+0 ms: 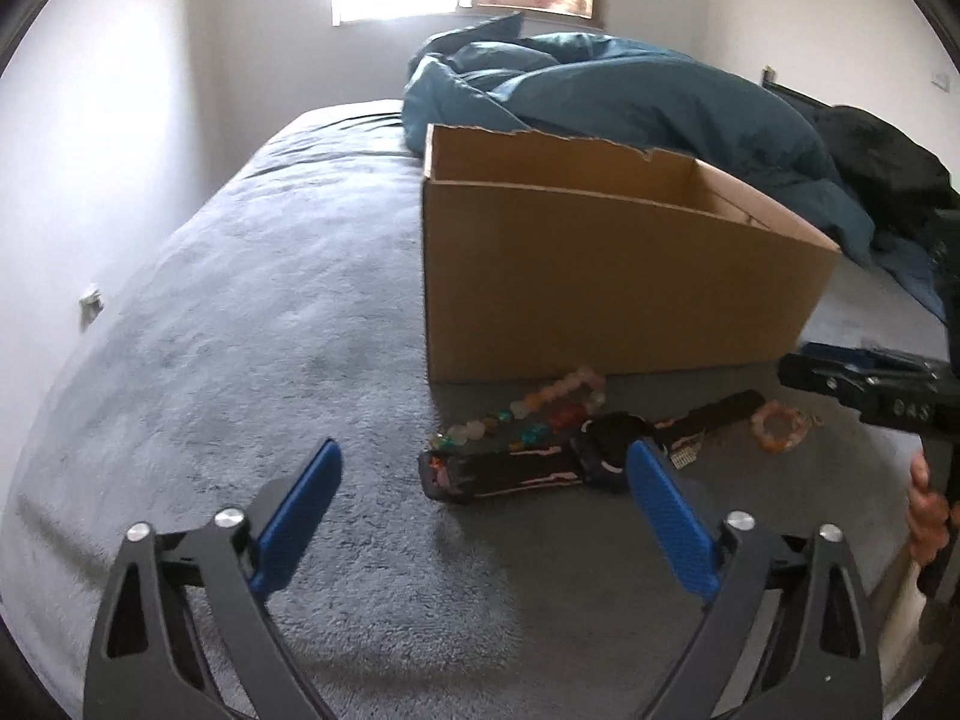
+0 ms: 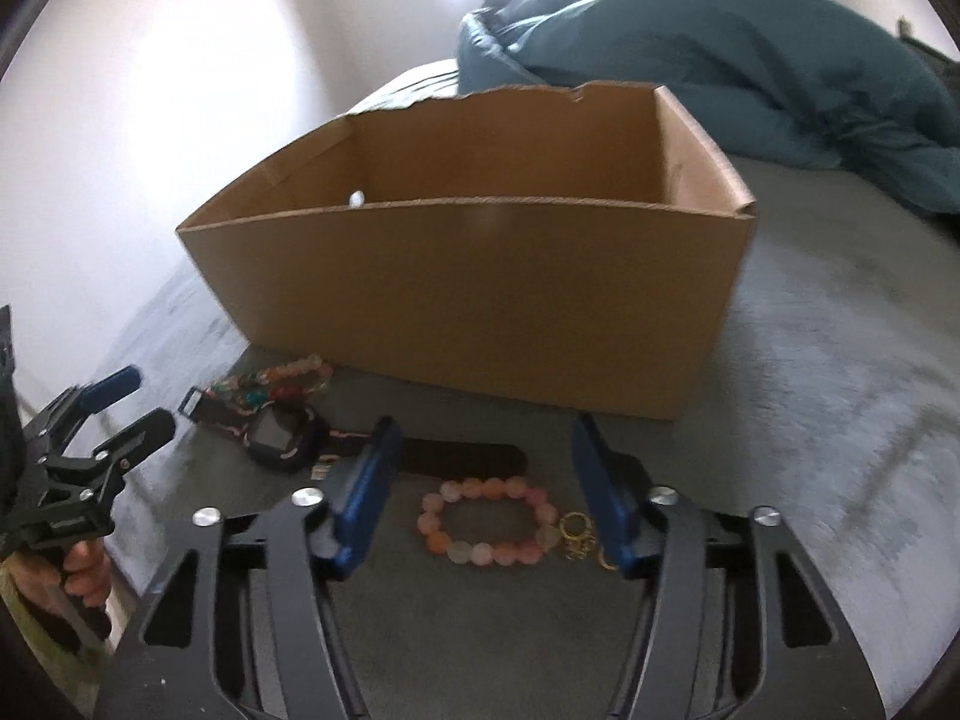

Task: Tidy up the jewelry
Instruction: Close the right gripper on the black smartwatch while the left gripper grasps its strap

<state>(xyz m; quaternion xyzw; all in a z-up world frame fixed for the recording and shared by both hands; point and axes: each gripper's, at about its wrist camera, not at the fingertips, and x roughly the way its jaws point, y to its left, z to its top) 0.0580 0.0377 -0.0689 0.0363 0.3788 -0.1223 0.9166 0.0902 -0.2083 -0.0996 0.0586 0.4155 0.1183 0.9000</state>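
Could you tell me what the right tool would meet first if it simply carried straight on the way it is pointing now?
Most likely the pink bead bracelet, which lies on the grey bedspread between the open fingers of the right tool. Depth is uncertain; a flatter line would reach the cardboard box instead.

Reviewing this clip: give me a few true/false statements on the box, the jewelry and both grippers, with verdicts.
1. The pink bead bracelet lies between the right gripper fingers, unpinched. True.
2. The cardboard box is closed by a lid. False: its top is open.
3. The left gripper holds the watch. False: it is open and holds nothing.
4. The jewelry lies on the bed in front of the box. True.
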